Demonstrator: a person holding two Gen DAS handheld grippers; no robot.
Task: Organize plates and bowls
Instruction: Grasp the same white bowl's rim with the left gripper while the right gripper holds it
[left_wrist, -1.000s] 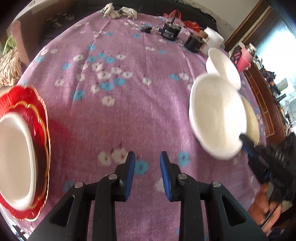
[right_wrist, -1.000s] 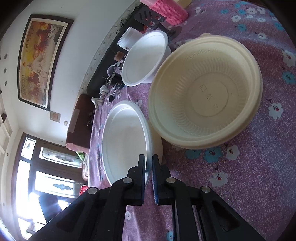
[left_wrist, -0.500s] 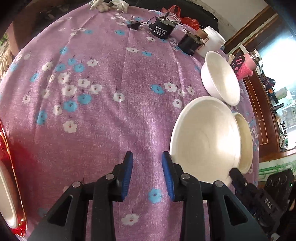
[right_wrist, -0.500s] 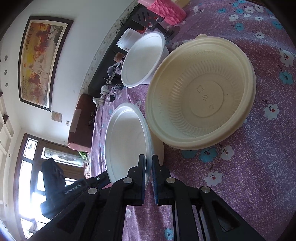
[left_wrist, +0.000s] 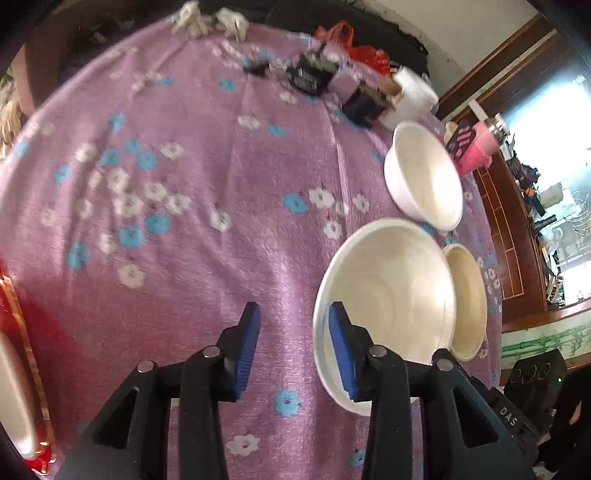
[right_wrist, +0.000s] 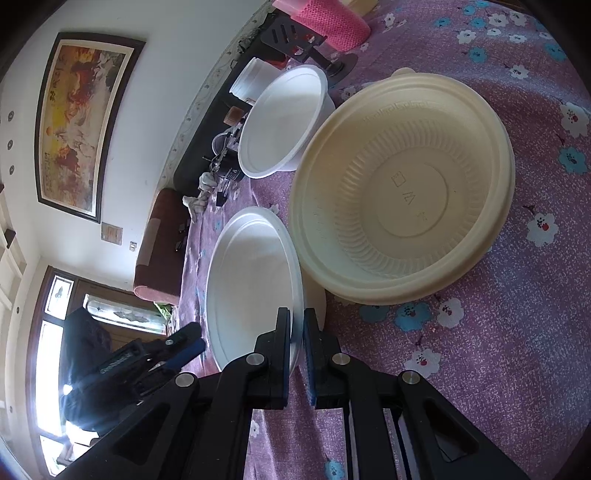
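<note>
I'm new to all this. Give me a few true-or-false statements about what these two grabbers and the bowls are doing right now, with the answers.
1. The right gripper is shut on the rim of a white bowl. True.
2. The left gripper holds a bowl. False: it is open, with nothing between its fingers; the held bowl lies beside its right finger.
3. The cream bowl is stacked inside the held bowl. False: it sits on the tablecloth next to it.
4. A second white bowl sits farther back on the table. True.
5. The tablecloth is plain green. False: it is purple with flowers.
</note>
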